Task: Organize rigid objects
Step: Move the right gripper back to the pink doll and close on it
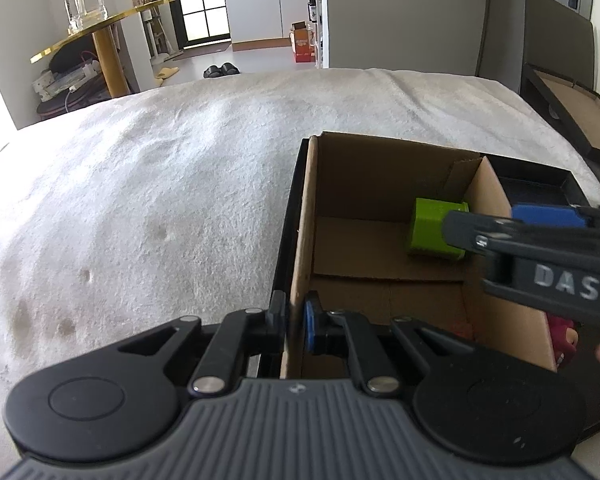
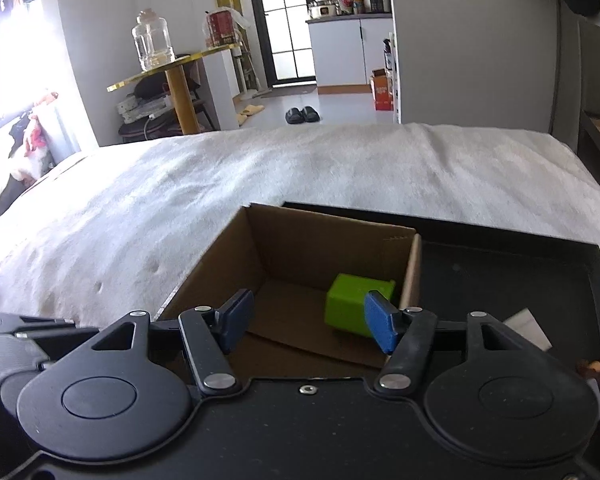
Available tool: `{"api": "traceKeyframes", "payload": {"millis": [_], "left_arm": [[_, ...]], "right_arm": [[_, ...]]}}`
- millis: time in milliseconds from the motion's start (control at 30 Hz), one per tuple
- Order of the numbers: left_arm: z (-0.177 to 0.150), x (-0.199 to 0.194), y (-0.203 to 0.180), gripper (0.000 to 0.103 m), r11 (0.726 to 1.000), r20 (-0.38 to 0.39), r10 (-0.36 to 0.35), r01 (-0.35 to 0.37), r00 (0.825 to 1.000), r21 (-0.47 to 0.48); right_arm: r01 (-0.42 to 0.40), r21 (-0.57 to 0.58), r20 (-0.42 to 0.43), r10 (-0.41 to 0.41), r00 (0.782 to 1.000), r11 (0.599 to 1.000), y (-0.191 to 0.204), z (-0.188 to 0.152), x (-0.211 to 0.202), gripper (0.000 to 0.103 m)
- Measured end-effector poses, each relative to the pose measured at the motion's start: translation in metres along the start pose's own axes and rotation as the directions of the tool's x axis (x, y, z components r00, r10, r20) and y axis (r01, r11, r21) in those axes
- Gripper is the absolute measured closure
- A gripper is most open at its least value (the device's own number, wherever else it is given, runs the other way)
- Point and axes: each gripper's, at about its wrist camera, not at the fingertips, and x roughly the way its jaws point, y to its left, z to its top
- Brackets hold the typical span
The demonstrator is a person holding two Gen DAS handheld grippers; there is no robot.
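White blanket (image 1: pixel 148 184) covers the bed, far left to right. L gripper (image 1: pixel 294 320) sits near-left, jaws clamped on the left wall of the cardboard box (image 1: pixel 304 216), one finger outside, blue pad (image 1: pixel 311 322) inside. Box is open-topped, sits in a black tray (image 2: pixel 512 264). Green block (image 2: pixel 350 306) lies on the box floor, far-right corner, close to the right wall. R gripper (image 2: pixel 308 318) hangs over the box w/ jaws spread wide, nothing between them; its right blue pad (image 2: pixel 380 326) is just in front of the block in the R wrist view, contact can't be told. White paper scrap (image 2: pixel 528 326) lies in the tray, right of the box.
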Motion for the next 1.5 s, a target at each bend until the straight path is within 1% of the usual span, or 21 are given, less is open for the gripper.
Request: {"api": "traceKeyframes", "payload": {"millis": [167,267,333,367,433,567,633,933,1033,1300,1500], "left_arm": [[0.003,-0.002,-0.006,0.090,1.000,-0.011,0.019,-0.019,1.000,0.015],[0.005,-0.002,-0.011,0.083,0.999,-0.020,0.030,-0.029,0.999,0.018],[0.006,-0.003,-0.015,0.066,0.999,-0.019,0.036,-0.035,0.999,0.022],[0.006,-0.004,-0.017,0.062,0.999,-0.014,0.041,-0.041,0.999,0.027],[0.007,-0.006,-0.023,0.051,0.997,-0.004,0.061,-0.060,0.998,0.051],[0.009,-0.007,-0.033,0.042,0.993,0.007,0.085,-0.086,0.996,0.083],[0.010,-0.008,-0.036,0.035,0.991,0.014,0.094,-0.095,0.996,0.092],[0.012,-0.005,-0.051,0.027,0.982,0.005,0.134,-0.133,0.991,0.134],[0.012,-0.004,-0.055,0.026,0.979,0.006,0.147,-0.146,0.989,0.144],[0.012,-0.002,-0.059,0.026,0.970,-0.007,0.179,-0.175,0.984,0.170],[0.011,0.001,-0.064,0.025,0.963,-0.016,0.192,-0.185,0.981,0.195]], "right_arm": [[0.020,0.021,0.001,-0.020,1.000,1.000,-0.013,-0.004,-0.014,0.041],[0.033,0.036,0.007,-0.033,0.999,0.999,-0.023,-0.006,-0.023,0.039],[0.046,0.040,0.013,-0.047,0.999,0.998,-0.029,-0.008,-0.028,0.036],[0.056,0.042,0.014,-0.057,0.998,0.998,-0.033,-0.009,-0.030,0.034],[0.073,0.051,0.017,-0.074,0.997,0.996,-0.041,-0.010,-0.034,0.033],[0.097,0.074,0.015,-0.099,0.995,0.992,-0.057,-0.016,-0.040,0.025],[0.102,0.078,0.015,-0.103,0.995,0.992,-0.063,-0.020,-0.042,0.024],[0.142,0.131,-0.021,-0.140,0.990,0.981,-0.094,-0.037,-0.045,0.024],[0.149,0.142,-0.036,-0.146,0.989,0.979,-0.102,-0.043,-0.044,0.024],[0.149,0.178,-0.089,-0.135,0.987,0.973,-0.117,-0.058,-0.037,0.025],[0.132,0.202,-0.125,-0.108,0.986,0.971,-0.121,-0.068,-0.029,0.025]]}}
